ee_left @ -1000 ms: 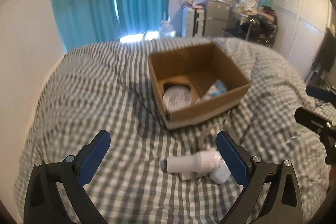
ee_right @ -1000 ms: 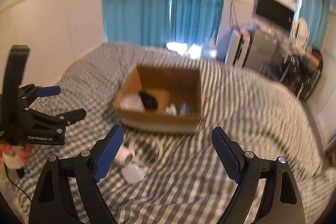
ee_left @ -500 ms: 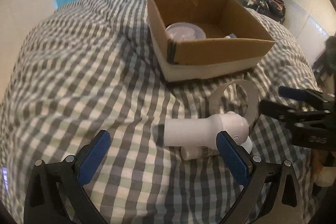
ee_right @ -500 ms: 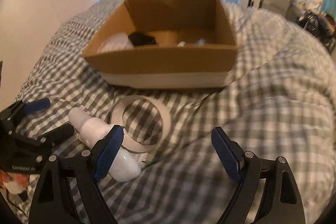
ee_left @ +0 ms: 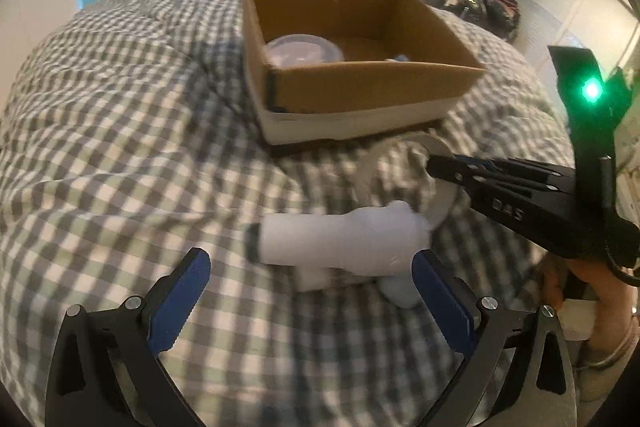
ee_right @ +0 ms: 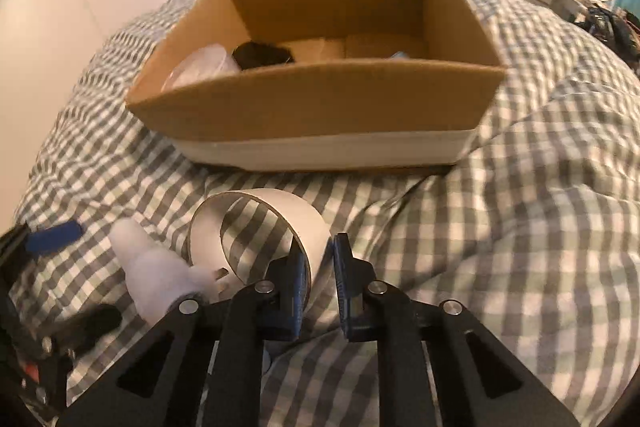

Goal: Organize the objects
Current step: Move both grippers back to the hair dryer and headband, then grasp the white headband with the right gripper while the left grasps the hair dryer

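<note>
Tape ring (ee_right: 262, 227) pinched by right claw (ee_right: 320, 263), left claw (ee_left: 310, 285) spread around white bottle (ee_left: 340, 241), cardboard box (ee_right: 320, 103) behind.

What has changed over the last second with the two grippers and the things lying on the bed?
Both grippers dropped toward the bed. The right gripper went from wide open to shut on the wall of the white ring. The left gripper remains open, now straddling the white device. The cardboard box stayed put.
</note>
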